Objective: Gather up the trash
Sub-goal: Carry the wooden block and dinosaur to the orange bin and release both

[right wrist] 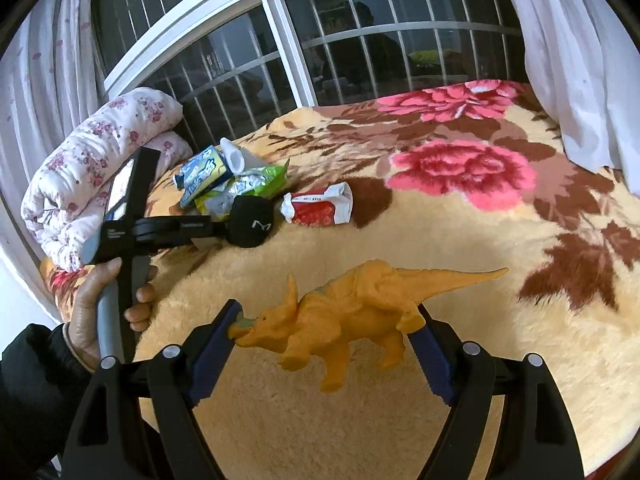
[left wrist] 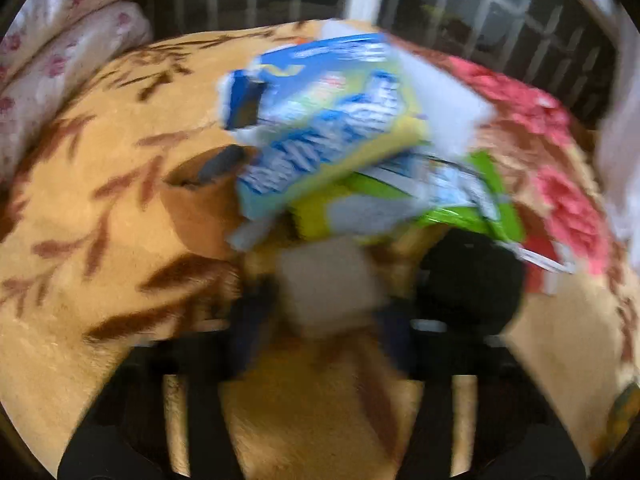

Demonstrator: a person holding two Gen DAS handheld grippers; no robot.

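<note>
Blanket (right wrist: 360, 248) fills most of what I see, a plush yellow spread with pink flowers and brown leaves over the bed. Behind it runs the barred window (right wrist: 360, 40), with a white curtain (right wrist: 580, 60) hanging at the right. A rolled floral quilt (right wrist: 80, 168) lies at the bed's far left edge. My right gripper (right wrist: 328, 316) stands wide and clamps an orange toy dinosaur (right wrist: 352, 312) lengthwise, one pad on its snout and the other at its hind leg. The trash sits heaped near the quilt. A blue and yellow packet (left wrist: 320, 128) lies on top of a green packet (left wrist: 460, 208), and a white cup-shaped piece (right wrist: 234, 158) pokes out behind them. A crumpled red and white wrapper (right wrist: 318, 204) lies apart, just right of the heap. My left hand (right wrist: 92, 320) holds the left gripper (left wrist: 322, 320) at the near edge of the heap, its black foam ball (right wrist: 252, 222) beside the green packet. That view is smeared, so I cannot tell how far those jaws stand apart or whether they grip anything.
</note>
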